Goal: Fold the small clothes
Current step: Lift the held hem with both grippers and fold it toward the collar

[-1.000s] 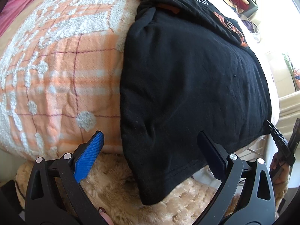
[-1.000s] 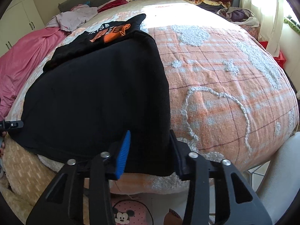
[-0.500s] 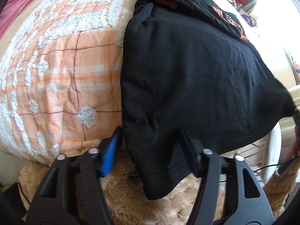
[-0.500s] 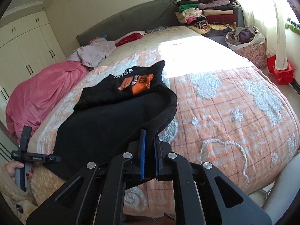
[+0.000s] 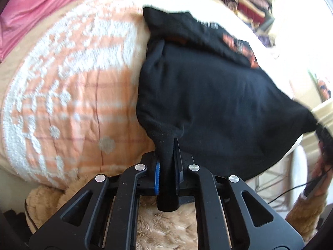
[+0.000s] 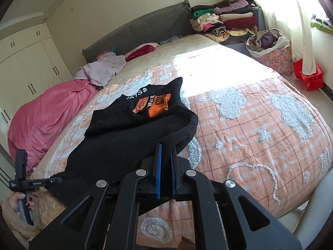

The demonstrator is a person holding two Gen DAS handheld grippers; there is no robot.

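A black t-shirt [image 5: 218, 95] [image 6: 124, 143] with an orange print lies on the orange checked bedspread [image 5: 72, 95] [image 6: 260, 129], its near hem lifted off the bed. My left gripper [image 5: 167, 162] is shut on the hem's left corner, which bunches between the blue pads. My right gripper [image 6: 165, 160] is shut on the opposite hem corner, with black cloth pinched between its pads. The left gripper [image 6: 55, 180] also shows at the far left of the right wrist view, held by a hand. The cloth hangs stretched between the two grippers.
A pink blanket [image 6: 45, 125] and a lilac garment [image 6: 104, 68] lie at the bed's far left. Folded clothes [image 6: 224, 20] are stacked by the headboard. A flowered basket [image 6: 272, 56] and a red box [image 6: 310, 75] stand on the floor at the right. A beige fluffy sleeve [image 5: 166, 225] is below the grippers.
Both grippers closed on the shirt's near hem corners, the right one first, then the left. Both rose, pulling the hem up off the bed edge.
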